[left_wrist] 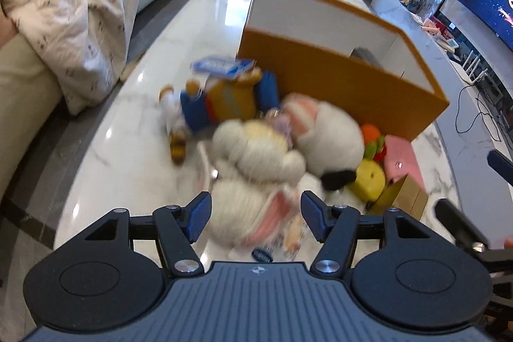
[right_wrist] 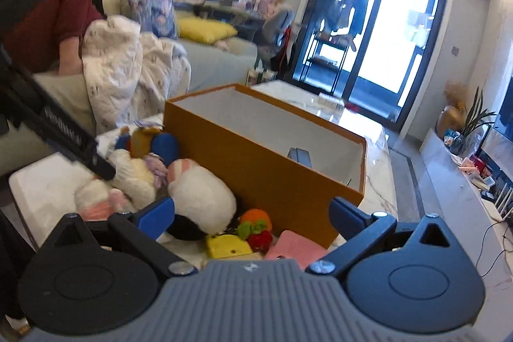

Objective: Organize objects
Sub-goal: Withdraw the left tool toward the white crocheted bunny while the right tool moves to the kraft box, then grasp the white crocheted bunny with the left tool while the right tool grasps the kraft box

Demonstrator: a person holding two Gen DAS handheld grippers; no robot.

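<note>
An open orange box [left_wrist: 336, 82] with a white inside stands on the marble table [left_wrist: 134, 124]; it also shows in the right wrist view [right_wrist: 256, 169]. Against its near side lie a white and pink plush rabbit [left_wrist: 263, 156], a blue and yellow duck plush [left_wrist: 218, 104], a white dog plush [right_wrist: 202, 197], a yellow toy [left_wrist: 368, 178], a fruit toy [right_wrist: 256, 226] and a pink pouch [left_wrist: 402, 156]. My left gripper [left_wrist: 256, 217] is open just above the rabbit's ear. My right gripper [right_wrist: 253, 217] is open and empty over the fruit toy and pouch.
A sofa with a white quilt [left_wrist: 64, 12] runs along the table's left side, and a person in red sits there [right_wrist: 57, 21]. A TV bench with plants and cables [left_wrist: 449, 31] stands to the right. A small blue carton [left_wrist: 221, 66] lies by the box.
</note>
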